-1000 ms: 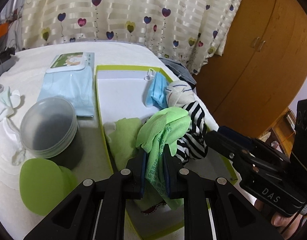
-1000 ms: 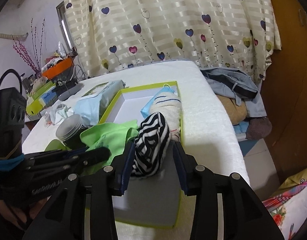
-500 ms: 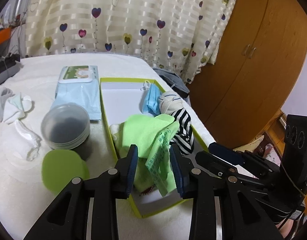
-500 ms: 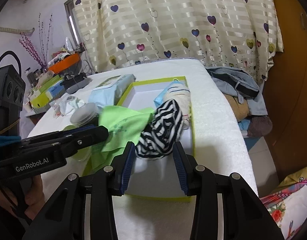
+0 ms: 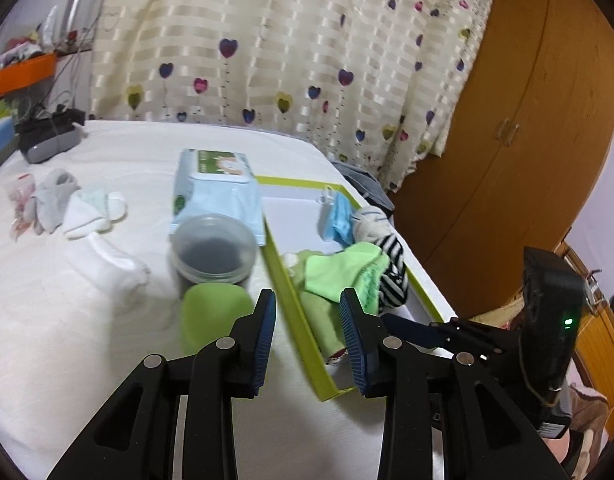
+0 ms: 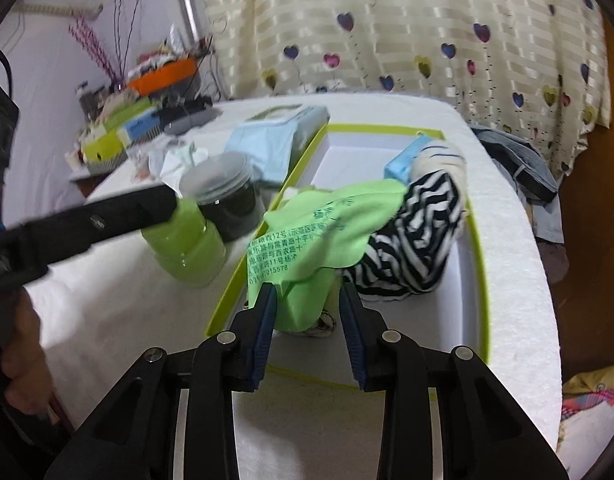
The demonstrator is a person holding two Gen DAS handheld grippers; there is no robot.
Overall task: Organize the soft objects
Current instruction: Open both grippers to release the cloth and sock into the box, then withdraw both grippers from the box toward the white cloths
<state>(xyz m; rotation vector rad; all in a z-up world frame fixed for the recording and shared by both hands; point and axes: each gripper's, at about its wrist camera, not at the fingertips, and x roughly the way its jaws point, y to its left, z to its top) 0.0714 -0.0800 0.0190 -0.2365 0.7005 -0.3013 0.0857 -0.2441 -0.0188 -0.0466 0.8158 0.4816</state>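
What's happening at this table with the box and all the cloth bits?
A person holds a pincer tool in each hand and is sorting soft things into a green-edged box. A green cloth, a striped sock and a blue face mask already lie inside. The left gripper is open and empty, over the table beside the box. The right gripper has just been closing around the cloth's lower edge. More white socks wait on the table.

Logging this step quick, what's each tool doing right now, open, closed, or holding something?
Left tool: open, holding nothing.
Right tool: jaws just been closing, green cloth hanging between them, not gripped.
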